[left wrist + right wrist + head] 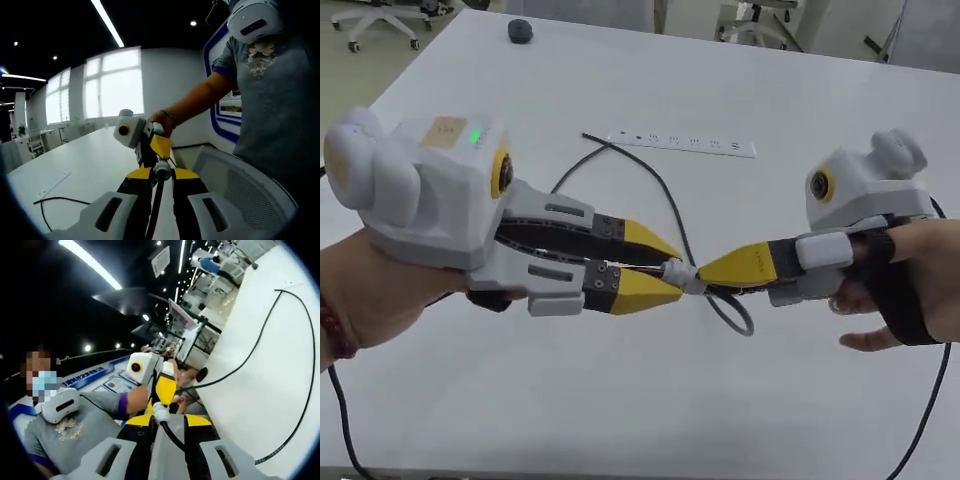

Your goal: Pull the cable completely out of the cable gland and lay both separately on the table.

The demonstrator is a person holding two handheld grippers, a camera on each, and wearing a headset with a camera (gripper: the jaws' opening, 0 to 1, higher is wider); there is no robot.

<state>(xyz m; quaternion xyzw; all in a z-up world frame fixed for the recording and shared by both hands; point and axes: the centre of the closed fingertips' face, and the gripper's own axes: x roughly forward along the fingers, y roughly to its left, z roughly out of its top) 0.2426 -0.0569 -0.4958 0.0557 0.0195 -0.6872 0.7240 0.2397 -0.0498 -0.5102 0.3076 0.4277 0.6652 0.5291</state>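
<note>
White cable gland (688, 279) hangs above mid table (620, 400), with the black cable (656, 181) threaded through it. Left gripper (676, 271) jaws are closed on the gland; right gripper (704, 270) jaws appear closed on the cable just right of it. Step in hand: extraction, which next calls for drawing the grippers apart.

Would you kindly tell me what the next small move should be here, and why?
Probably pull the right gripper, jaws tight on the cable, straight away from the left gripper. The cable gland sits pinched between the left gripper's tips, and the cable passes through it and on between the right gripper's jaws. Both are held above the table, so nothing is separated yet.
</note>
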